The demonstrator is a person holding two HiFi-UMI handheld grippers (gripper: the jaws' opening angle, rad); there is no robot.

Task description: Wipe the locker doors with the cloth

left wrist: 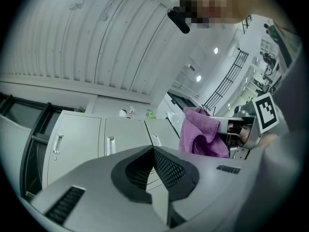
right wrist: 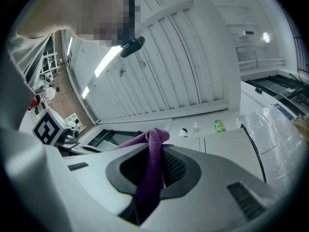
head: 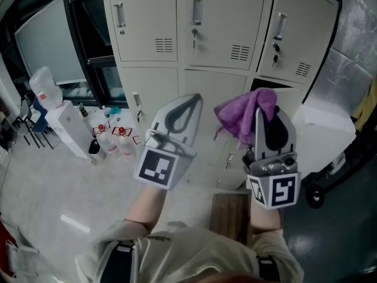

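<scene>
A purple cloth (head: pixel 246 114) hangs bunched from my right gripper (head: pixel 263 112), whose jaws are shut on it. In the right gripper view the cloth (right wrist: pixel 150 170) runs up between the jaws and folds over at the tips. My left gripper (head: pixel 189 103) is raised beside it, to the left, jaws shut with nothing between them. From the left gripper view the cloth (left wrist: pixel 200 137) shows off to the right, clear of the left gripper (left wrist: pixel 153 150). Both grippers point up at the beige locker doors (head: pixel 221 22), a short way in front of them.
Locker handles (head: pixel 195 10) and vents (head: pixel 240 52) dot the doors. The right locker door (head: pixel 297 31) stands angled outwards. Water bottles (head: pixel 112 141) and a white unit (head: pixel 69 130) sit on the floor at left. A wheeled black frame (head: pixel 330 175) is at right. Bottles (right wrist: pixel 219 125) stand on the locker top.
</scene>
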